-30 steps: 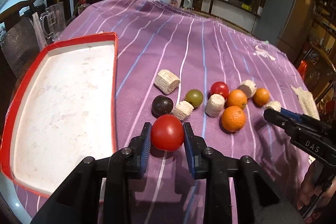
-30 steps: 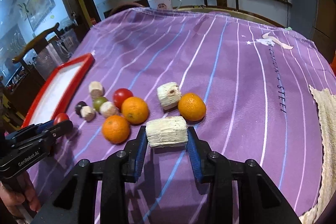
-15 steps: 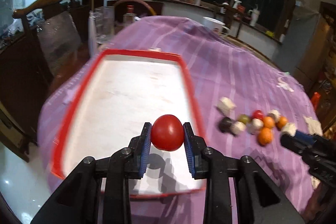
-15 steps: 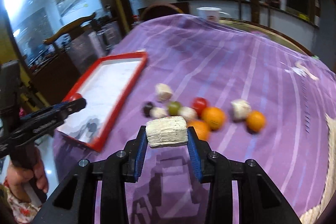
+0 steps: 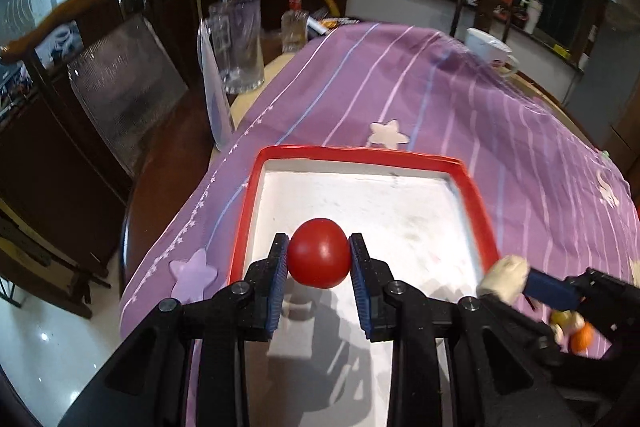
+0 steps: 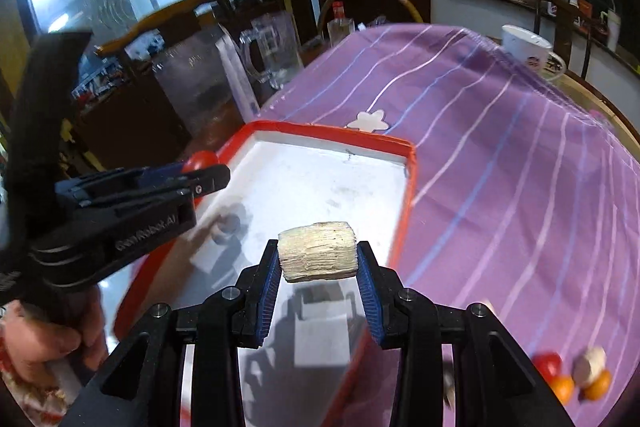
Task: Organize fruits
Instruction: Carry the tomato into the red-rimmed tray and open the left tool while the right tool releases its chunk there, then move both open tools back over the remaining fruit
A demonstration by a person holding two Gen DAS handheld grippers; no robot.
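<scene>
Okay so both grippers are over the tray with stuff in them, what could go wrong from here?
Two risks. The left gripper and right gripper hang close together over the red-rimmed tray, so they could collide. The round tomato might roll when released above the flat tray floor, possibly into the pale ridged chunk.

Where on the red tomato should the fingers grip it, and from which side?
Across its widest middle, coming from above at a slant, as the left gripper does now. The red tomato is round and smooth, so pads set on opposite sides of its widest girth likely keep it from squirting out. It hangs over the red-rimmed tray, so this grip probably suits lowering it in.
</scene>
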